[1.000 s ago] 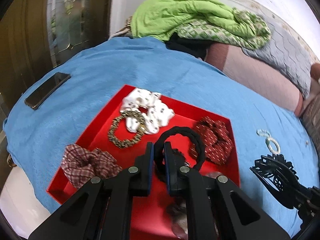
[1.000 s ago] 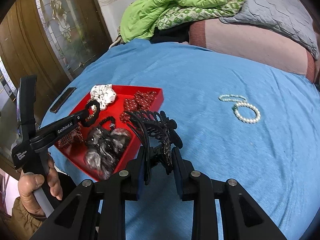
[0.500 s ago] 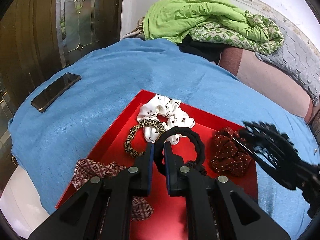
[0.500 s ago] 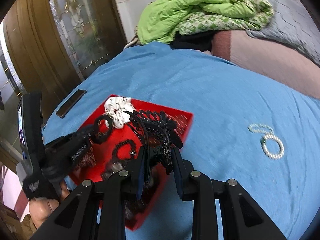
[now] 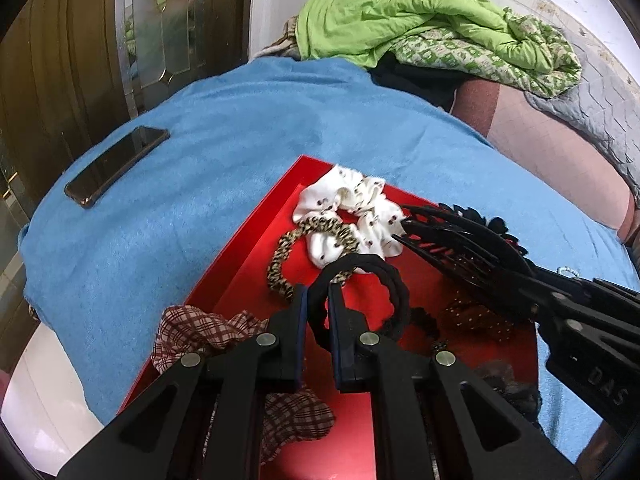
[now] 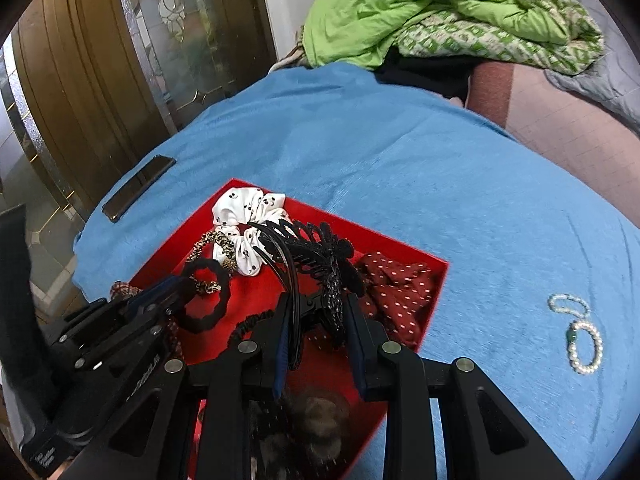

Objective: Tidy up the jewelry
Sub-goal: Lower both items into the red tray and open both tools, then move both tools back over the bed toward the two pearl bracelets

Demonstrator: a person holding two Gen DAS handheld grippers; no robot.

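Home bedroom: rumpled quilt [image 5: 420,20], glass-panelled door [image 6: 172,28].

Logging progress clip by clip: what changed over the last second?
The right gripper carried the black claw clip from over the blue blanket to above the red tray. The left gripper stayed shut on the black hair tie. The pearl bracelet never moved.

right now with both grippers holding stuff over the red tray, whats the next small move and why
Probably lower the right gripper a little and open it, so the black claw clip drops into the red tray. The clip already hangs over the tray's middle, above bare red floor. The left gripper, shut on the black hair tie, could release afterwards.
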